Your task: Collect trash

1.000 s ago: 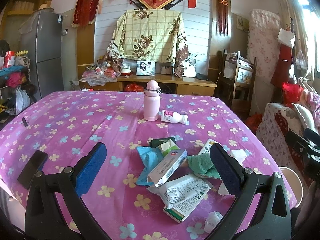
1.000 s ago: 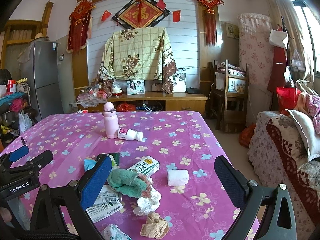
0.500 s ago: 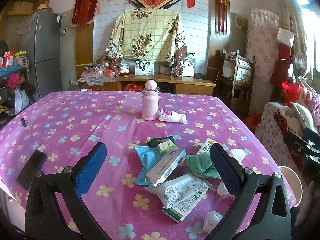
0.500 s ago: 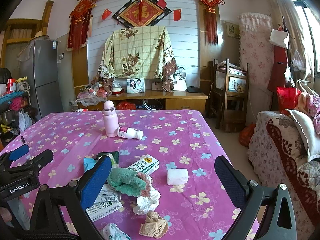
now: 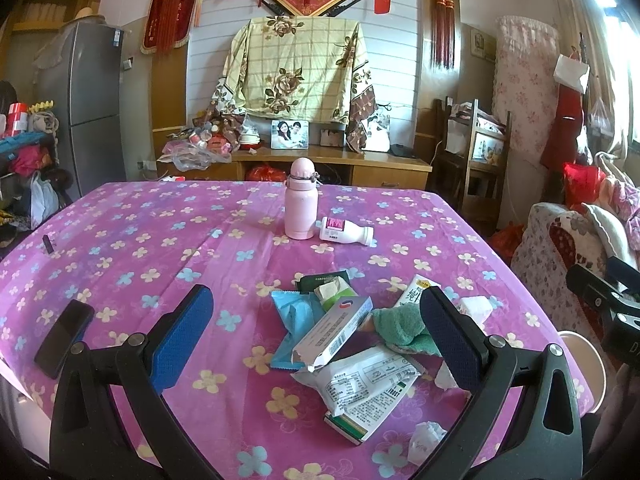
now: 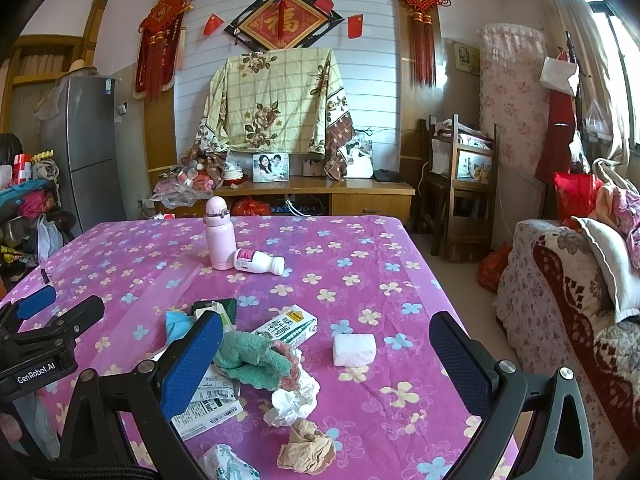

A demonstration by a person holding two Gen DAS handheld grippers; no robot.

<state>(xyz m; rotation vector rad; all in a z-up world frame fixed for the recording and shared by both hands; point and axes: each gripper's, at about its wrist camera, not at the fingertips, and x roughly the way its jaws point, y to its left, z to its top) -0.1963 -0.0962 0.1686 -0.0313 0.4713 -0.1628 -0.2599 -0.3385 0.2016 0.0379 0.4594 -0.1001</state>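
A pile of trash lies near the front right of the purple flowered table (image 5: 120,248): a white and red carton (image 5: 334,332), a blue wrapper (image 5: 292,320), a white printed packet (image 5: 364,386), a green cloth (image 5: 400,326) and a milk carton (image 6: 286,330). Crumpled white tissue (image 6: 292,398), brown paper (image 6: 306,452) and a white tissue pack (image 6: 354,350) show in the right wrist view. My left gripper (image 5: 316,340) is open and empty above the pile. My right gripper (image 6: 326,364) is open and empty above the tissue.
A pink flask (image 5: 301,200) stands mid-table beside a lying white bottle (image 5: 346,233). A black phone (image 5: 64,336) lies at the front left. A white bin (image 5: 584,360) sits past the table's right edge, next to a sofa (image 6: 568,320). A cabinet (image 5: 332,164) lines the back wall.
Both grippers have crept slightly forward and lifted a little. Nothing on the table has moved and both stay open.
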